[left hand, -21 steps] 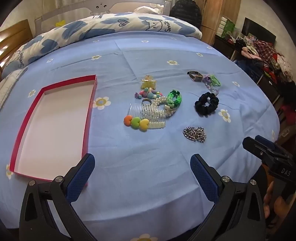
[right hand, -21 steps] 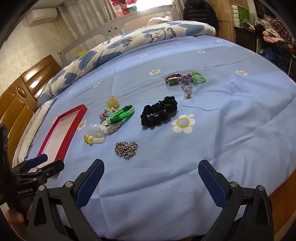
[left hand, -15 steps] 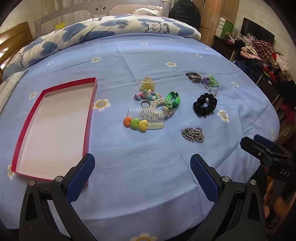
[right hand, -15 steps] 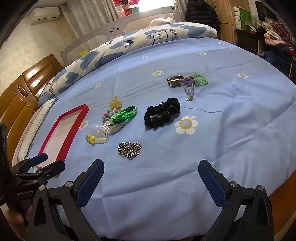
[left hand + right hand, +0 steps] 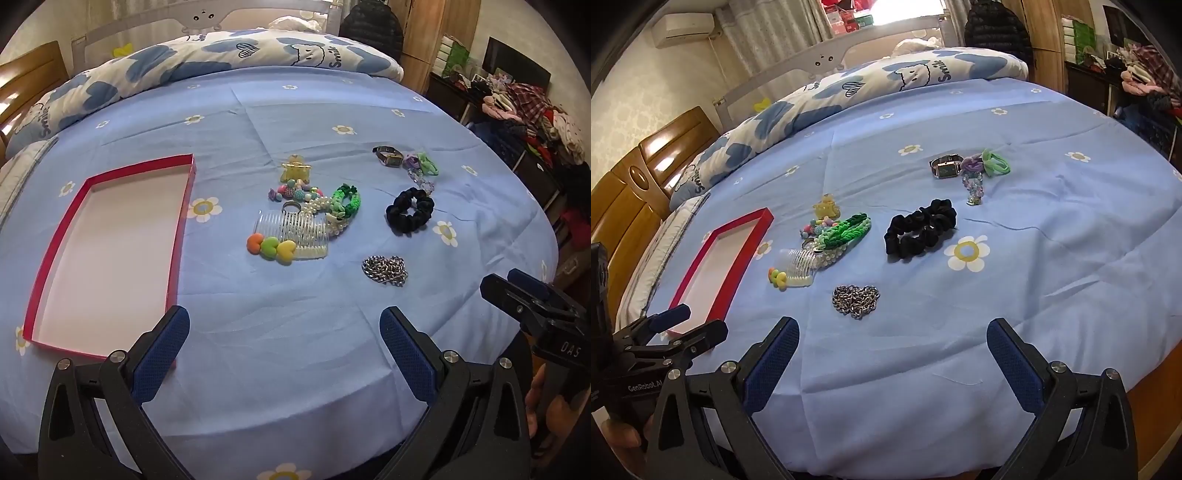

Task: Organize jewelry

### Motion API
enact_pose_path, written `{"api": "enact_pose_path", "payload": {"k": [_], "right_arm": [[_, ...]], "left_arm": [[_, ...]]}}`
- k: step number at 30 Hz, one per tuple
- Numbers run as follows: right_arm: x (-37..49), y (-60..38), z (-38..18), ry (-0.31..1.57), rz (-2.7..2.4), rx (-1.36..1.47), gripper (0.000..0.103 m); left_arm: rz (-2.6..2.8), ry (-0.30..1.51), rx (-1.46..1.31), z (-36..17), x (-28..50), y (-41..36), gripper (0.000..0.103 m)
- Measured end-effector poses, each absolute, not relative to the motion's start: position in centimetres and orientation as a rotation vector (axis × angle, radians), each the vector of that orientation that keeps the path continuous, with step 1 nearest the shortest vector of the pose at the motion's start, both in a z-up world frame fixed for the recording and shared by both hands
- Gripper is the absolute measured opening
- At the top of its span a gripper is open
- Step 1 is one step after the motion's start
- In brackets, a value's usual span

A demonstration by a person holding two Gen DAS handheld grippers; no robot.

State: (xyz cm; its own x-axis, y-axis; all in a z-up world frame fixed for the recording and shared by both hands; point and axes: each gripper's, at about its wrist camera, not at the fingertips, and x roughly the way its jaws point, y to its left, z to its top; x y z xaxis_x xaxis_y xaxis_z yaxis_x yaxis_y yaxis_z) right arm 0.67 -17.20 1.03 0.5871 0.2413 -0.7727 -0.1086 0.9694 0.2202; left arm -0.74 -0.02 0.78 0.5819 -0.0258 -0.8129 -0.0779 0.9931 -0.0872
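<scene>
Since the earlier frames both cameras have drawn slightly back from the bed; no item has shifted and nothing has been gripped, so sorting has not begun.

Landmark: the red tray [image 5: 181, 236], empty, at the left of the blue sheet [image 5: 295, 350].

- Left gripper [image 5: 284, 350]: jaws spread wide, holding nothing, near the tray's near right corner.
- Right of the tray: the clear hair comb [image 5: 295, 230] with its coloured heart clip [image 5: 271, 248], touching a pile of beads, pearls and a green braided bracelet [image 5: 345, 201]; a yellow claw clip [image 5: 295, 170] lies behind the pile.
- Further right: the metal chain [image 5: 384, 269], black scrunchie [image 5: 410, 208], and wristwatch [image 5: 388, 157].
- Right gripper [image 5: 892, 362]: jaws spread wide, empty, nearest the chain.

Judgement: either gripper is placed for a first pick.
</scene>
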Motion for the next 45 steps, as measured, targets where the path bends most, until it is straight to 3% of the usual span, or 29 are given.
{"api": "enact_pose_path", "payload": {"k": [45], "right_arm": [[0.54, -16.86, 1.52, 0.895, 0.192, 0.121, 0.102]], "left_arm": [[0.075, 0.937, -0.079, 0.92, -0.45, 0.21, 0.103]]}}
